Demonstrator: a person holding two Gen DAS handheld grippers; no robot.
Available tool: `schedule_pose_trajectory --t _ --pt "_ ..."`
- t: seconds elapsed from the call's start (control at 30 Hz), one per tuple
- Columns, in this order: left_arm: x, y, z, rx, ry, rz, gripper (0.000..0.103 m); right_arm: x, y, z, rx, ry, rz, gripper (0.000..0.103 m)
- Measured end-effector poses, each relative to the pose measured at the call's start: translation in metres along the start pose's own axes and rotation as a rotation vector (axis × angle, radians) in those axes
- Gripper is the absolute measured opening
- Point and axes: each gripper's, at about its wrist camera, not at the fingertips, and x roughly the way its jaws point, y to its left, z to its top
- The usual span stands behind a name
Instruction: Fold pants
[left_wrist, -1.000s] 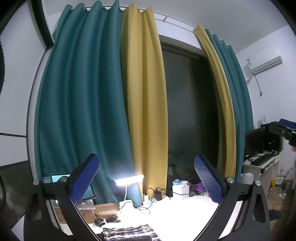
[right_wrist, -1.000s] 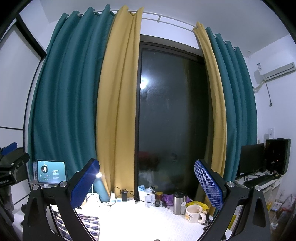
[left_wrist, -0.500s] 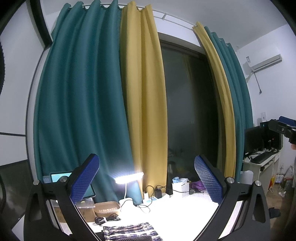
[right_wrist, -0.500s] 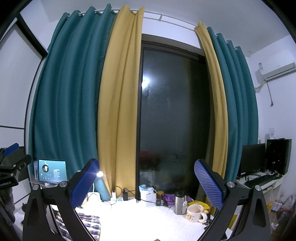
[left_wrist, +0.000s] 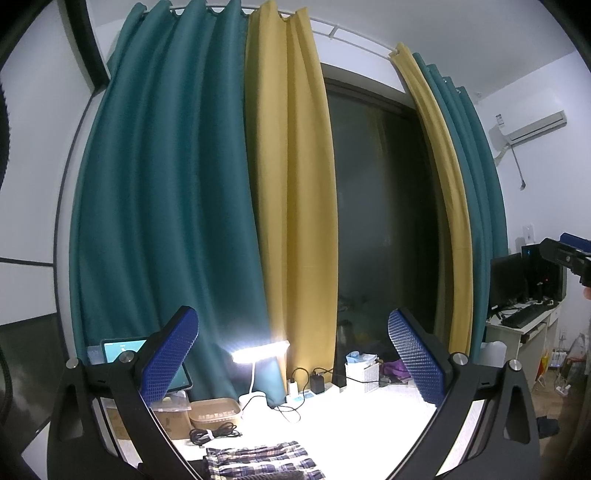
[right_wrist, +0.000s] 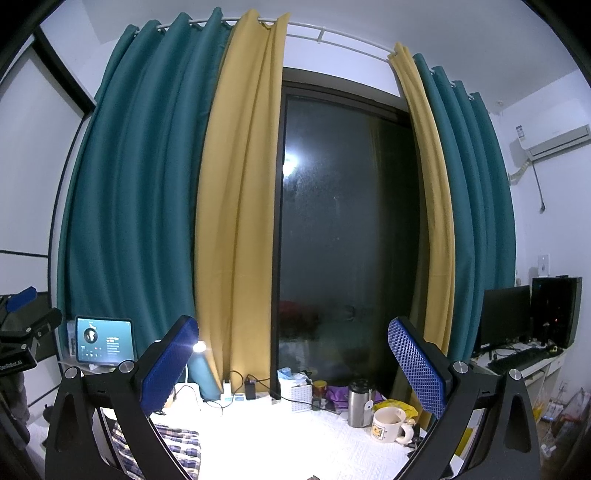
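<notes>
The plaid pants (left_wrist: 258, 461) lie folded on the white table (left_wrist: 351, 417), at the bottom edge of the left wrist view. They also show at the bottom left of the right wrist view (right_wrist: 177, 446). My left gripper (left_wrist: 293, 354) is open and empty, raised above the table and aimed at the curtains. My right gripper (right_wrist: 293, 363) is open and empty, held high too. Each gripper appears at the edge of the other's view: the right one (left_wrist: 569, 251) and the left one (right_wrist: 22, 325).
A lit desk lamp (left_wrist: 260, 350), a tablet (right_wrist: 103, 339), a tan tray (left_wrist: 214, 410) and cables (left_wrist: 212, 434) stand at the table's back left. A steel tumbler (right_wrist: 358, 402), a mug (right_wrist: 388, 424) and a tissue box (right_wrist: 299, 391) stand at the back right. Curtains (left_wrist: 166, 203) hang behind.
Both grippers stay open and raised. The views have shifted only slightly; the pants lie in the same place.
</notes>
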Motion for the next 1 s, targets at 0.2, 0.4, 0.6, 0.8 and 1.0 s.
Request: schedule_pose_trajectory --t 0.2,0.4,0.6,0.8,1.0 --pt "-0.0005 0.0003 0.0006 -0.004 0.005 0.003 0.102 0.0007 0.0004 -0.0007 -0.001 0.002 0.002 0.103" --pt "0.0008 0.0015 -0.0006 -0.009 0.016 0.006 0.102 0.0015 0.0002 -0.001 -0.001 0.004 0.002 0.103" --pt "0.001 0.0007 -0.0011 -0.008 0.023 0.007 0.102 0.0014 0.0011 -0.0016 -0.001 0.007 0.003 0.103" --pt "0.0031 0.0011 -0.0037 -0.011 0.037 0.01 0.102 0.0004 0.0031 -0.005 -0.003 0.015 0.006 0.103" --pt "0.0035 0.0018 -0.005 -0.011 0.036 0.011 0.102 0.0034 0.0011 -0.0056 0.0 0.021 0.009 0.103"
